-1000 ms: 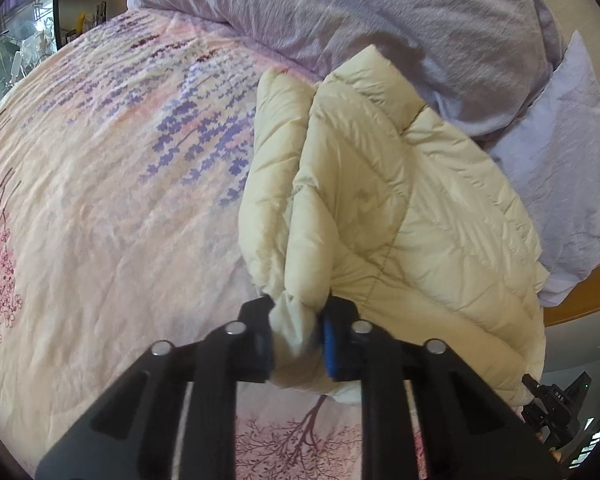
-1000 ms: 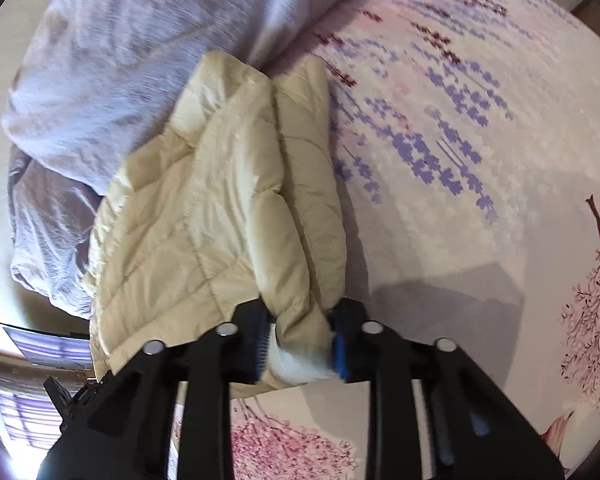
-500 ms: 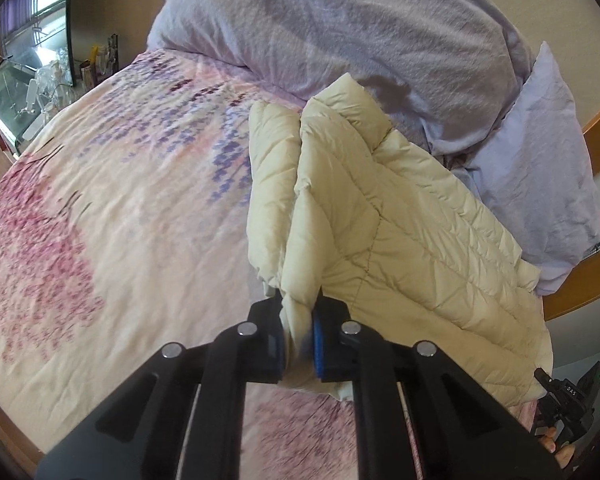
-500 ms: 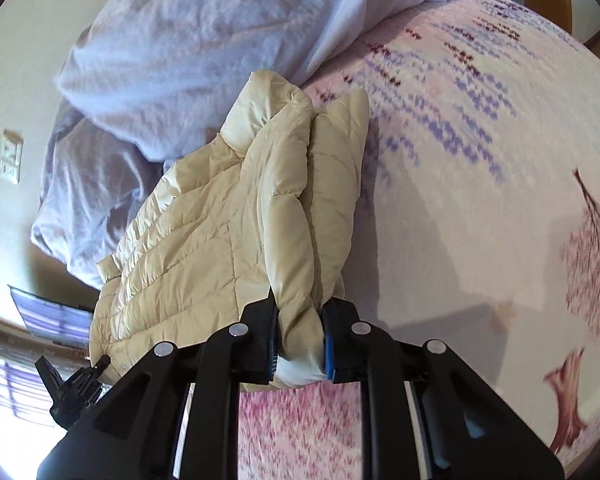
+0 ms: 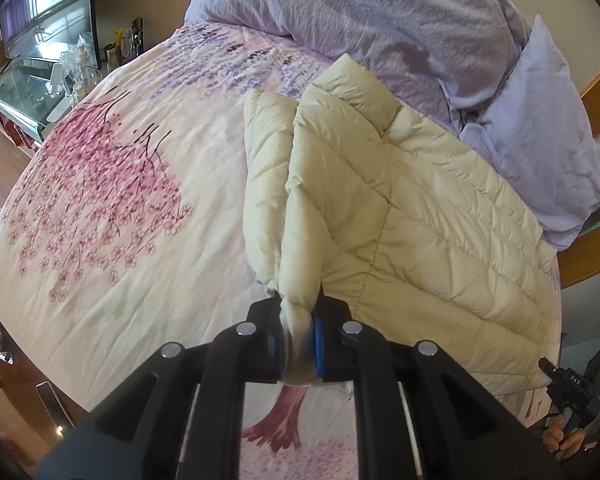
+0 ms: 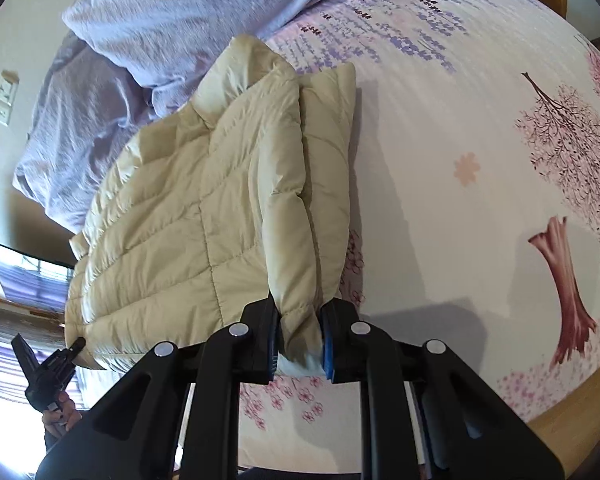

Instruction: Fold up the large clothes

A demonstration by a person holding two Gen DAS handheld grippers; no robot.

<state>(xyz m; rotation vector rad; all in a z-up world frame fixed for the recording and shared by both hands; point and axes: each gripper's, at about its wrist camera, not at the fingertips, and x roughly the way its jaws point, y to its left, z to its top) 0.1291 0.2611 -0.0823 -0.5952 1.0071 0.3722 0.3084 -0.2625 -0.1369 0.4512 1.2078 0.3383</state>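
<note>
Each tool is clamped on a bunched sleeve end of the cream jacket (image 5: 400, 216): the left tool (image 5: 299, 340) pinches one, the right tool (image 6: 300, 340) the other. The jacket lies on the bed (image 5: 140, 208), its body spread flat, collar end toward the pillow (image 5: 540, 152) and the lilac duvet (image 5: 380, 12).

The step in hand looks like drawing the sleeves across the body. To do it well, lift both ends evenly so the padding does not drag and wrinkle the panel beneath, carry them over the middle, and lay them flat and parallel before letting go. Puffy quilting tends to spring back, so pressing the fold down may help. The grip sits at the very cuff; a slip is possible if pulled hard.

The bed wears a pale cover printed with pink blossom trees and purple flowers. A glass cabinet (image 5: 24, 92) with bottles stands beyond its far edge, and a wall socket (image 6: 5, 98) shows near the duvet.
</note>
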